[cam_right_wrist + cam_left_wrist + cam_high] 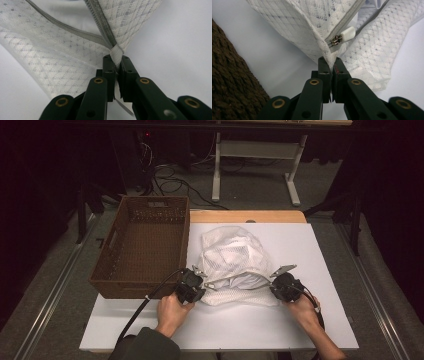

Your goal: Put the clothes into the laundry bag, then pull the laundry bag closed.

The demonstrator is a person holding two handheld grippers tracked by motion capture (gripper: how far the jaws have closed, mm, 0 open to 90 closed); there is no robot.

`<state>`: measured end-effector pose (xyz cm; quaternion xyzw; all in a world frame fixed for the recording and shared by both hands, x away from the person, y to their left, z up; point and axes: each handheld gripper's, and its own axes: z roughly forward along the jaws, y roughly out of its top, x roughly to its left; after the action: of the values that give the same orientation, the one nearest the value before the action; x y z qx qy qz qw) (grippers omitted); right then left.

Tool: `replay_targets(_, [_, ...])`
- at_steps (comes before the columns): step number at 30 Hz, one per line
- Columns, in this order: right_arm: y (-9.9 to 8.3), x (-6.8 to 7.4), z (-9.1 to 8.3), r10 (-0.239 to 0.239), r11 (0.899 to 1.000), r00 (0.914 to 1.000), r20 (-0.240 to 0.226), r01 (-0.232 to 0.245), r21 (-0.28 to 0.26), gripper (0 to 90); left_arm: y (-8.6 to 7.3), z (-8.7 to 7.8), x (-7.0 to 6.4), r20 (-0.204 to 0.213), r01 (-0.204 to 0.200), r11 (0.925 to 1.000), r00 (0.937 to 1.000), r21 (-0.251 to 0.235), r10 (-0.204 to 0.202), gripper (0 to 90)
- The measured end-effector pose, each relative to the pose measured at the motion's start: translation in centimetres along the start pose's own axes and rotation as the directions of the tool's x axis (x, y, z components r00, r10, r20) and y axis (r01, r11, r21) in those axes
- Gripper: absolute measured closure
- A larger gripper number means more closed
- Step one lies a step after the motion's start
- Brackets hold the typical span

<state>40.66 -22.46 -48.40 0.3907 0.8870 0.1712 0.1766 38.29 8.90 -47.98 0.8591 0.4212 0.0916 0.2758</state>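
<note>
White board covers the counter (300, 320), which stands in a dark room with grey carpet around it. At the near edge a person's forearms come in, one hand on each tool. The left gripper (200, 282) sits just in front of the near right corner of the basket, and its fingers (325, 68) are clenched on the near left corner of a white mesh laundry bag (235, 257), right at the end of the zipper; the white zipper pull (348, 32) lies just beyond the fingertips. The right gripper (274, 281) is toward the near right of the counter, and its fingers (108, 67) are clamped on the bag's other near corner, where the two grey zipper tapes (100, 18) meet in a pinched fold. Between the two grippers the bag's mouth gapes, with white cloth showing inside. The bag rests on the middle of the counter, bunched up toward the far side. A brown woven basket (115, 270) stands along the left edge, just beside the bag. Beyond the far edge, cables (170, 175) trail over the floor near a white table frame (250, 150).
</note>
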Motion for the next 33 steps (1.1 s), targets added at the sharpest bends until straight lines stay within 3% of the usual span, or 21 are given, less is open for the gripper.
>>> replay_targets(5, [-0.1, 0.5, 0.0, -0.008, 1.000, 0.9998, 0.015, 0.008, 0.010, 82.7, -0.1, -0.1, 0.1, -0.004, -0.009, 1.0000, 0.9999, -0.003, 0.009, 86.4])
replay_targets(6, [0.1, 0.8, 0.0, -0.035, 0.999, 0.9991, 0.025, 0.035, 0.020, 78.3, -0.2, -0.1, 0.1, -0.006, -0.012, 0.9999, 0.9999, -0.005, 0.012, 86.2])
replay_targets(8, [0.5, 1.2, -0.2, -0.038, 0.999, 0.9992, 0.012, 0.038, 0.023, 67.8, -0.2, -0.3, 0.1, -0.001, -0.009, 0.9999, 1.0000, -0.011, 0.009, 85.8])
replay_targets(14, [1.4, 2.2, -1.3, -0.018, 0.999, 0.9998, -0.006, 0.018, -0.046, 61.9, -0.2, -0.3, 0.1, 0.033, 0.001, 1.0000, 0.9994, 0.001, -0.001, 86.3])
replay_targets(17, [1.8, 2.1, -1.3, -0.026, 0.997, 0.9997, 0.001, 0.026, -0.066, 64.6, -0.3, -0.1, -0.3, 0.049, -0.009, 0.9999, 0.9988, 0.012, 0.008, 86.4])
replay_targets(20, [2.0, 1.9, -0.9, -0.012, 0.998, 0.9998, 0.014, 0.013, -0.062, 74.0, -0.5, 0.1, -0.8, 0.053, -0.029, 0.9992, 0.9982, 0.028, 0.027, 86.4])
replay_targets(24, [1.9, 1.6, -0.3, -0.018, 0.999, 0.9996, 0.021, 0.019, -0.048, 83.8, -0.4, -0.2, -0.8, 0.053, -0.028, 0.9996, 0.9982, 0.006, 0.027, 81.4])
replay_targets(28, [1.4, 1.8, 0.0, -0.037, 0.999, 0.9989, 0.030, 0.039, -0.037, 85.8, -0.4, -0.9, -0.6, 0.043, -0.012, 0.9991, 0.9990, -0.039, 0.014, 72.5])
replay_targets(33, [1.0, 1.4, 0.0, -0.037, 0.999, 0.9989, 0.029, 0.037, -0.018, 86.1, -0.2, -0.9, -0.1, 0.033, 0.012, 0.9987, 0.9994, -0.050, -0.010, 72.1])
